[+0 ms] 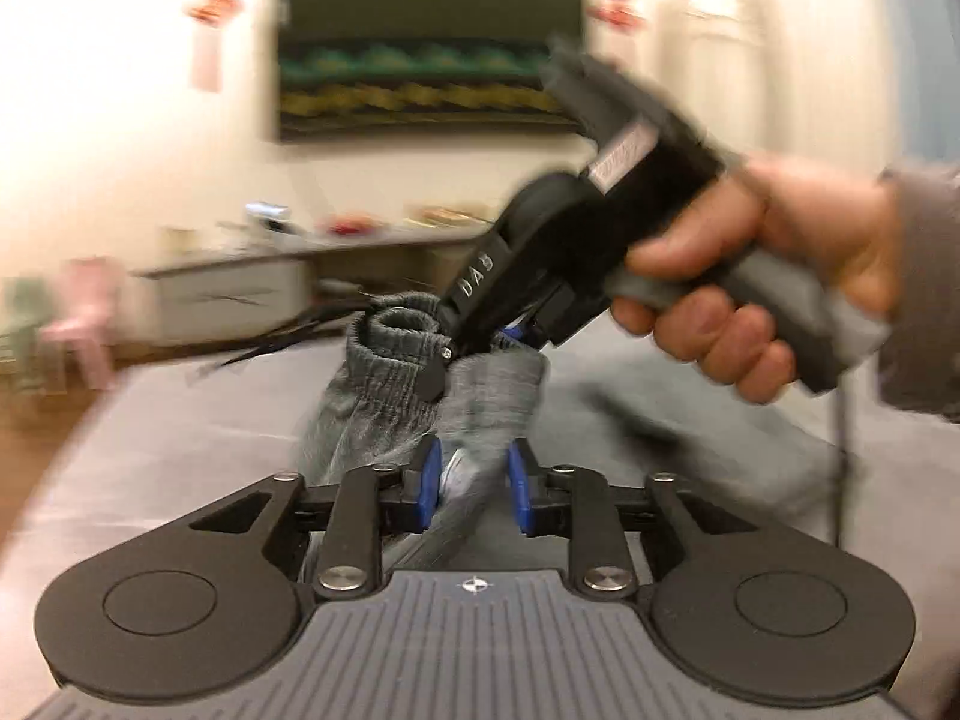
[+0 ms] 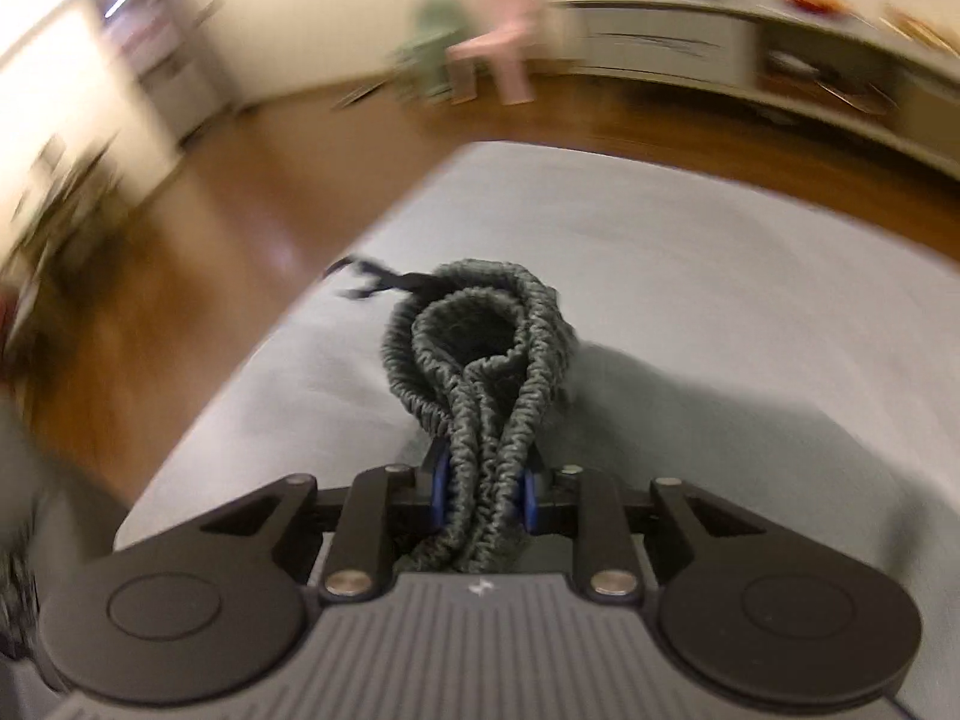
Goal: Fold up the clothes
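A grey knitted garment (image 1: 420, 396) with an elastic waistband hangs bunched above a pale grey cloth-covered surface (image 1: 180, 420). My left gripper (image 1: 474, 483) is shut on a lower fold of the garment, the cloth pinched between its blue pads (image 1: 429, 480). My right gripper (image 1: 474, 342), held by a hand (image 1: 750, 288), comes in from the right and grips the waistband. In the right wrist view the right gripper (image 2: 483, 495) is shut on the gathered waistband (image 2: 480, 360), which loops up between the blue pads (image 2: 441, 489). A black drawstring (image 2: 372, 279) trails off to the left.
The pale grey surface (image 2: 690, 300) ends at a wooden floor (image 2: 210, 228). A low sideboard (image 2: 690, 42) with items on top stands along the far wall. A pink chair (image 2: 498, 42) and a green one (image 2: 429, 48) stand beside it. A dark framed picture (image 1: 432, 48) hangs on the wall.
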Motion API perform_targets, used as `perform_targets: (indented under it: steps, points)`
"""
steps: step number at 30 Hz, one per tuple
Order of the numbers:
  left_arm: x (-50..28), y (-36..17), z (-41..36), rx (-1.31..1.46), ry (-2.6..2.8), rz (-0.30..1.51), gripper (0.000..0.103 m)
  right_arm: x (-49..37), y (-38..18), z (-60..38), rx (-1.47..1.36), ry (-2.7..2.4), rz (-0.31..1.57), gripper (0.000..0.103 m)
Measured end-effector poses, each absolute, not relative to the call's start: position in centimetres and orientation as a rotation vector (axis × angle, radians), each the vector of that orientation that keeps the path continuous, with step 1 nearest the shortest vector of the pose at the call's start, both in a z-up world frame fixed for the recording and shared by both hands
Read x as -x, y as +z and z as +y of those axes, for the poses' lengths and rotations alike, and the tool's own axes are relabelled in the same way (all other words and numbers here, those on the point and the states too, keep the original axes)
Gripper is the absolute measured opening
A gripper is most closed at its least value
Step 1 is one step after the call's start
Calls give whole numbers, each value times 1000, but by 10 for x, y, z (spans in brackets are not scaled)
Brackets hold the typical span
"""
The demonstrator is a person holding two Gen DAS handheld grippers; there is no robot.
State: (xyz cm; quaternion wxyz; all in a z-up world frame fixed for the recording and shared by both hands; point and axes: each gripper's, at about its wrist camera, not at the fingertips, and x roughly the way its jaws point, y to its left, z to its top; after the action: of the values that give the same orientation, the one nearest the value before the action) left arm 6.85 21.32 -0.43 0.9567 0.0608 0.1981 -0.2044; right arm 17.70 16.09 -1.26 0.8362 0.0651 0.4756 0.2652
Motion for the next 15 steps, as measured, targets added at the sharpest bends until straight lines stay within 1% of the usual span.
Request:
perform_targets:
  steps: [1, 2, 3, 4, 6, 7, 8, 9, 10, 11, 12, 13, 15]
  points:
    - [-69, -7, 208, -134, -461, 421, 30, -175, -29, 134, -190, 517, 1031, 22]
    - [-70, -9, 205, -141, -495, 438, 33, -174, -48, 112, -229, 473, 1054, 23]
    - [-72, -11, 206, -140, -497, 451, 33, -172, -64, 94, -264, 434, 1069, 28]
    - [-75, -13, 207, -139, -498, 464, 33, -171, -75, 81, -303, 412, 1073, 38]
    - [-81, -16, 214, -118, -492, 492, 33, -166, -89, 58, -392, 390, 1066, 45]
    - [-85, -17, 220, -99, -479, 508, 34, -163, -92, 52, -418, 388, 1055, 46]
    - [-93, -20, 227, -84, -458, 523, 37, -160, -92, 51, -426, 395, 1038, 49]
    - [-99, -23, 233, -73, -439, 540, 38, -157, -91, 49, -434, 401, 1022, 54]
    - [-105, -26, 235, -70, -424, 562, 39, -154, -90, 48, -442, 408, 1005, 55]
    - [-111, -29, 237, -66, -409, 584, 39, -151, -90, 47, -450, 414, 988, 54]
    - [-116, -33, 239, -66, -398, 609, 39, -149, -89, 48, -428, 416, 986, 44]
    - [-119, -39, 238, -72, -398, 639, 39, -150, -91, 53, -371, 411, 1009, 25]
    - [-125, -47, 238, -84, -403, 688, 39, -150, -94, 61, -286, 394, 1045, 25]
